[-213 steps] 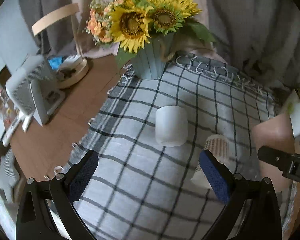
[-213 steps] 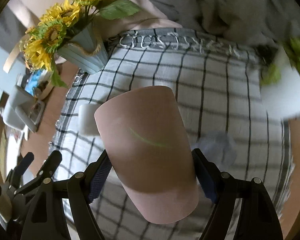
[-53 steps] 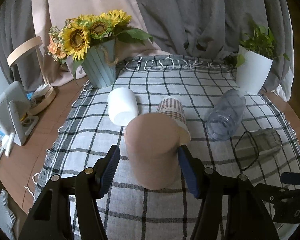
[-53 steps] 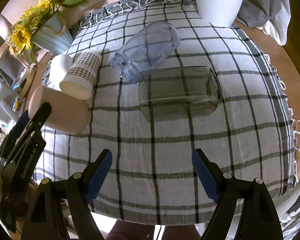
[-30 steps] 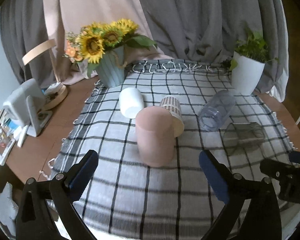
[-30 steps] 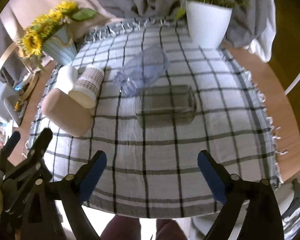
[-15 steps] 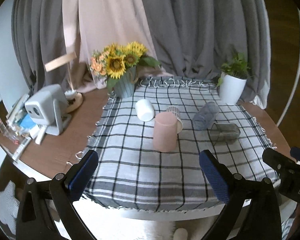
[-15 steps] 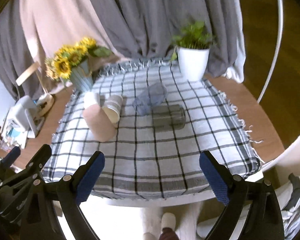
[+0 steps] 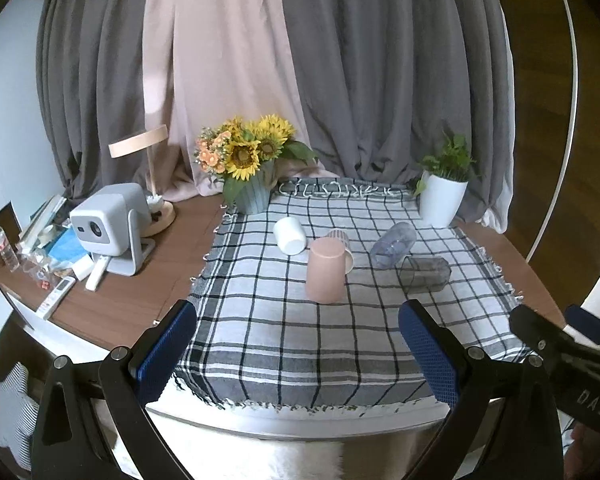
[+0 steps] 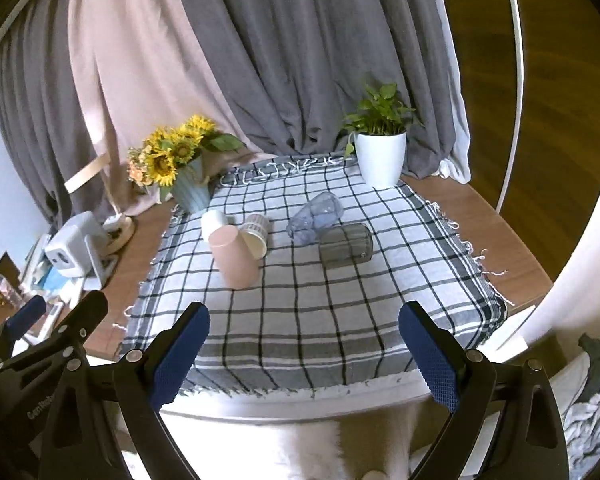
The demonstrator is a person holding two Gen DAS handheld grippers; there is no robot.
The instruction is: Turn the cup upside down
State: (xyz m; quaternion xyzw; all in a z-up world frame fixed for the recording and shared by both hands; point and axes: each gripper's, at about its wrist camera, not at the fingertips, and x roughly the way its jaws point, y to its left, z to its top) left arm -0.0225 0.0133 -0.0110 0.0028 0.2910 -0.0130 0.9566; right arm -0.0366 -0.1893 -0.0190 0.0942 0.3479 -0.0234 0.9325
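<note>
With both claws empty and spread wide, left claw (image 9: 296, 350) and right claw (image 10: 302, 354) hang off the near edge of the surface (image 9: 148, 268), well short of the pink cup (image 9: 326, 270). Cup stands mouth-down on the checked cloth (image 9: 300, 332), so the flip looks done; best to retreat clear without snagging cloth. Cup: matte, smooth, tapered. Behind it, touching: ribbed paper cup (image 9: 342, 246) on its side.

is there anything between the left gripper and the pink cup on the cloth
Nothing visible. The left gripper is open, back from the table's near edge, and only bare checked cloth lies between it and the pink cup, which stands upside down. The patterned paper cup lies behind the pink cup, not in front.
</note>
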